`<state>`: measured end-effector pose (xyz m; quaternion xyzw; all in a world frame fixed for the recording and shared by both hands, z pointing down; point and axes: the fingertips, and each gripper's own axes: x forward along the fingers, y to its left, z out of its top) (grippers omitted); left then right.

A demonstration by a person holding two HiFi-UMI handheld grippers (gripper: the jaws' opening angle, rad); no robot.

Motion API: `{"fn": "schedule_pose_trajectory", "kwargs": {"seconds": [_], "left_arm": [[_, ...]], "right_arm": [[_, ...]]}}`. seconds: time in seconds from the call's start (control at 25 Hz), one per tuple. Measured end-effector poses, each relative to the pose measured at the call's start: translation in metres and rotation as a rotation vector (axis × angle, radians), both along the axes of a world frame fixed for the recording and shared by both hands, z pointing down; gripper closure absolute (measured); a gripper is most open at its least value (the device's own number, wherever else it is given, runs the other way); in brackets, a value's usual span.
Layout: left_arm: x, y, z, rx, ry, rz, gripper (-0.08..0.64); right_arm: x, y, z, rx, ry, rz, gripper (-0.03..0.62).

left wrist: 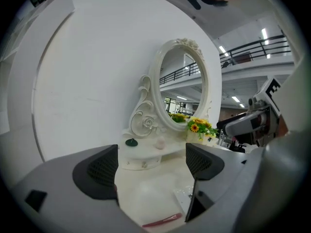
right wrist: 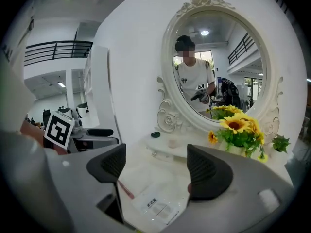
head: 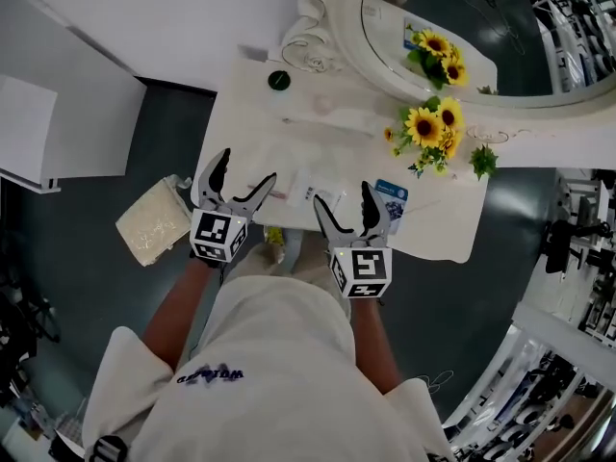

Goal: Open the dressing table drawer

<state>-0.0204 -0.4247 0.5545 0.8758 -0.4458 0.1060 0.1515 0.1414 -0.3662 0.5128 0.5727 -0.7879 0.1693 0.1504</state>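
Dressing table point(head: 448, 221), long axis left-right, front facing person

No wording legible anywhere. Clear packet point(right wrist: 155, 200) just ahead of right tongs point(right wrist: 155, 165): small white label, characters too fine to read. Blue card point(head: 393, 196) right of them: print unreadable. Cubes on left tongs point(head: 247, 166) and right: black-and-white square markers only.

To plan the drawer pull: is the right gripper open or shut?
Open. In its own view the right gripper has its two fingers well apart, with only the table top showing between them, nothing gripped.
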Motion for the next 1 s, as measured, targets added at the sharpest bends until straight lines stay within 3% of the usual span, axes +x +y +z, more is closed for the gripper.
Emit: {"fn": "schedule_pose_trajectory", "kwargs": {"seconds": [0.32,0.52,1.0], "left_arm": [[0.019,-0.015,0.043,-0.023,-0.051,-0.014,0.171],[0.034,-0.039,0.062,-0.023,-0.018,-0.041,0.328],[0.070,-0.093,0.150,-0.184,-0.125,-0.110,0.341]], "right_arm": [[0.009,-0.015,0.036,-0.024,0.020,0.010,0.209],[0.014,-0.026,0.051,-0.028,0.019,0.004,0.230],[0.020,-0.050,0.093,-0.085,-0.004,0.001,0.256]]}}
